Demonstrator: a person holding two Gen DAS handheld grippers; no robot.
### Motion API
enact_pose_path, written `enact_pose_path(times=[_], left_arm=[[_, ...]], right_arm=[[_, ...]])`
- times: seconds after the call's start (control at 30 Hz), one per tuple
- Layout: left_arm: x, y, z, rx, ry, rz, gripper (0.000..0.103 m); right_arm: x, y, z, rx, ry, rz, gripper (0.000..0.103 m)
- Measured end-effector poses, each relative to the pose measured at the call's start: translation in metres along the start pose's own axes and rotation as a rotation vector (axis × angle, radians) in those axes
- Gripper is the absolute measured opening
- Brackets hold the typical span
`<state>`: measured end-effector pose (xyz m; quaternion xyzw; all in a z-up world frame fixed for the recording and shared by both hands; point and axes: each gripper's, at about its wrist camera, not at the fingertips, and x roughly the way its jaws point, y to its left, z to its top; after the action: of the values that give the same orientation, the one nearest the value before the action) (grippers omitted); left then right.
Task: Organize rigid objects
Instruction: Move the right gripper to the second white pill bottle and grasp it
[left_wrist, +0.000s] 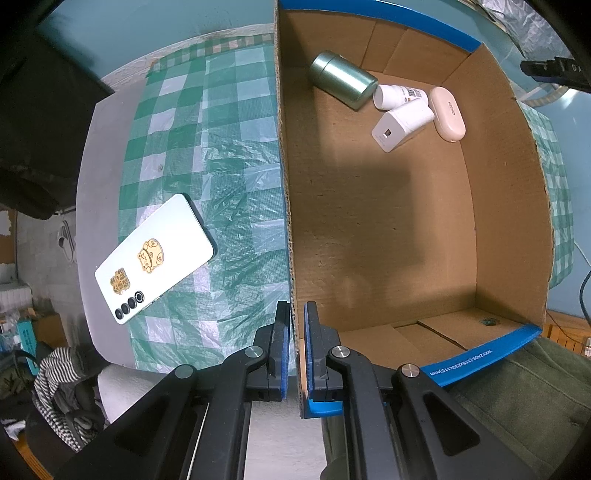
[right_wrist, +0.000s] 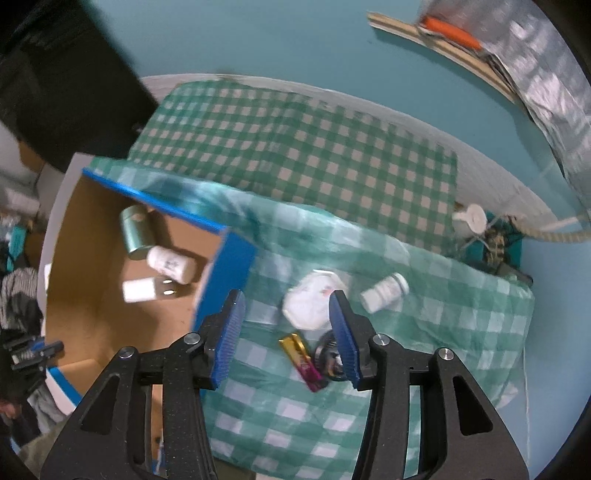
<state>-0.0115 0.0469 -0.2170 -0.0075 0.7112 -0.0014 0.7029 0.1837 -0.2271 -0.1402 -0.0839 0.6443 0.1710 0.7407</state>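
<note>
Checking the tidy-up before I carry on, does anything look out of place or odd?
In the box, the green tin and white bottle lie on their sides. The phone lies face down near the table's edge, outside the box.

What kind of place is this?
Probably a home room, not a lab. A checked plastic tablecloth covers a small table against a teal wall, a cardboard box holds household bits, and striped clothing is piled beside the table.

Right gripper (right_wrist: 286, 334) spread wide above a blurred, possibly white packet (right_wrist: 308, 301) on checked cloth (right_wrist: 424, 332).
</note>
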Motion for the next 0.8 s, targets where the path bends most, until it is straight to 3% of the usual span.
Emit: enact_pose_path(times=[0.17, 0.4, 0.8], left_arm=[[0.000, 0.000, -0.001, 0.001, 0.000, 0.002, 0.007], [0.001, 0.000, -0.002, -0.004, 0.001, 0.003, 0.007], [0.003, 0.003, -0.002, -0.027, 0.009, 0.003, 0.007]], right_arm=[[0.009, -0.032, 0.000, 0.085, 0.024, -0.008, 0.051], [0.040, -0.093, 0.002, 0.340, 0.098, 0.051, 0.051], [0.083, -0.120, 0.002, 0.513, 0.156, 0.055, 0.051]])
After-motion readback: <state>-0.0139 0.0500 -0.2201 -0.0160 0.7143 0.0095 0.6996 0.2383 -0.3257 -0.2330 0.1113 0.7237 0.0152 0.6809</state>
